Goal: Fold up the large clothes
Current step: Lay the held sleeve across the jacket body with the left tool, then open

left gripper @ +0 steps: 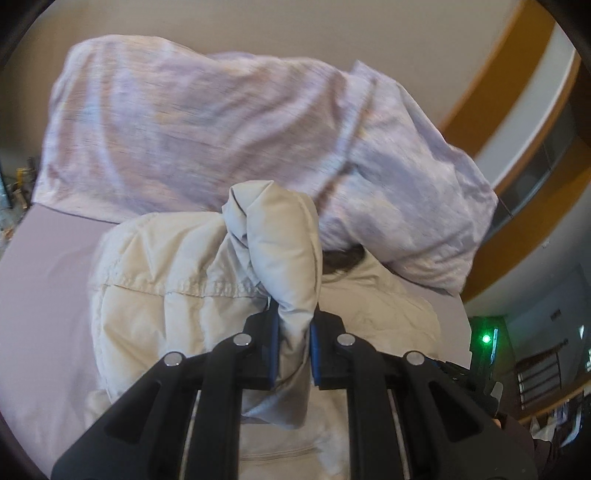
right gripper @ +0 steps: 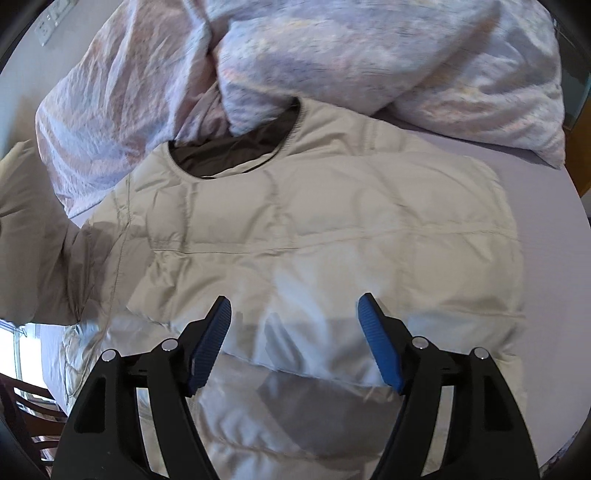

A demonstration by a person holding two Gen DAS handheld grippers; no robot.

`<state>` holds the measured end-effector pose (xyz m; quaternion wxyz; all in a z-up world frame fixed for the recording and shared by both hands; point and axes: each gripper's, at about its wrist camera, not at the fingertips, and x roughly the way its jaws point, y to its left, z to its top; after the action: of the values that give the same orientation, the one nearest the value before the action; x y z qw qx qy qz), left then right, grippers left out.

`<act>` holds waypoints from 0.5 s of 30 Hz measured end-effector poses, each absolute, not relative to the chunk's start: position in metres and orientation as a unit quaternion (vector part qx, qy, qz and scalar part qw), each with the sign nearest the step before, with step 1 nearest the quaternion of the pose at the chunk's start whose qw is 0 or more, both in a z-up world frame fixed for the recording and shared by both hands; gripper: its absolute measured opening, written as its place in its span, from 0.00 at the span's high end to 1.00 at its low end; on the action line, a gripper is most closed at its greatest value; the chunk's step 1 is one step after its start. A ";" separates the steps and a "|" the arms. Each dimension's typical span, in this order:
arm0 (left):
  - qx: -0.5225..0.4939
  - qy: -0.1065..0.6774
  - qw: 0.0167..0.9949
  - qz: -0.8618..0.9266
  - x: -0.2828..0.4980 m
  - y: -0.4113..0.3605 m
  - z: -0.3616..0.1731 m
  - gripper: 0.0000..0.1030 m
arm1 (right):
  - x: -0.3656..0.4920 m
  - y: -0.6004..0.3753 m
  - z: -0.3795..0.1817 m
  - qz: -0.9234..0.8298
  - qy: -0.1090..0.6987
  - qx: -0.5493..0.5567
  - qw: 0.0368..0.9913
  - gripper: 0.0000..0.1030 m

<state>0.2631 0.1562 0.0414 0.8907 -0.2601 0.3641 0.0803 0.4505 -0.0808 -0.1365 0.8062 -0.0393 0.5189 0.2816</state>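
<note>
Pinching a bunched fold of the cream puffer jacket [left gripper: 284, 258] in the left hand-held gripper [left gripper: 293, 325], right hand-held gripper [right gripper: 293, 314] spread empty above it, jacket lying on the bed [right gripper: 535, 177] below crumpled pillows [left gripper: 192, 129].

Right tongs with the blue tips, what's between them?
Nothing is pinched: the right tongs stand open, and only the puffy cream quilted jacket lies spread below the gap, in the right wrist view.

Beige wall [left gripper: 258, 26] ahead. Lavender-sheeted bed [left gripper: 44, 280] below, mottled pillows [left gripper: 192, 129] at its head. Wooden trim [left gripper: 491, 92] upper right. Dark wooden chair [right gripper: 26, 402] lower left, beside bright daylight.
</note>
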 end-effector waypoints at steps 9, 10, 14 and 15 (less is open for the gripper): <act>-0.254 0.422 0.869 0.045 0.315 0.093 0.004 0.87 | 0.455 -0.126 -0.140 0.271 0.521 -0.019 0.809 0.29; -0.253 0.428 0.867 0.044 0.319 0.089 0.000 0.87 | 0.454 -0.130 -0.140 0.271 0.522 -0.018 0.809 0.29; -0.254 0.451 0.855 0.036 0.330 0.074 -0.019 0.86 | 0.456 -0.140 -0.142 0.268 0.522 -0.013 0.809 0.29; -0.255 0.456 0.852 0.035 0.332 0.072 -0.023 0.86 | 0.456 -0.140 -0.142 0.268 0.522 -0.013 0.809 0.29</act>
<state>0.3322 0.0716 -0.0227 0.8522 -0.2546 0.4558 0.0351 0.4557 -0.1405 -0.1424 0.8095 -0.0129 0.5224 0.2678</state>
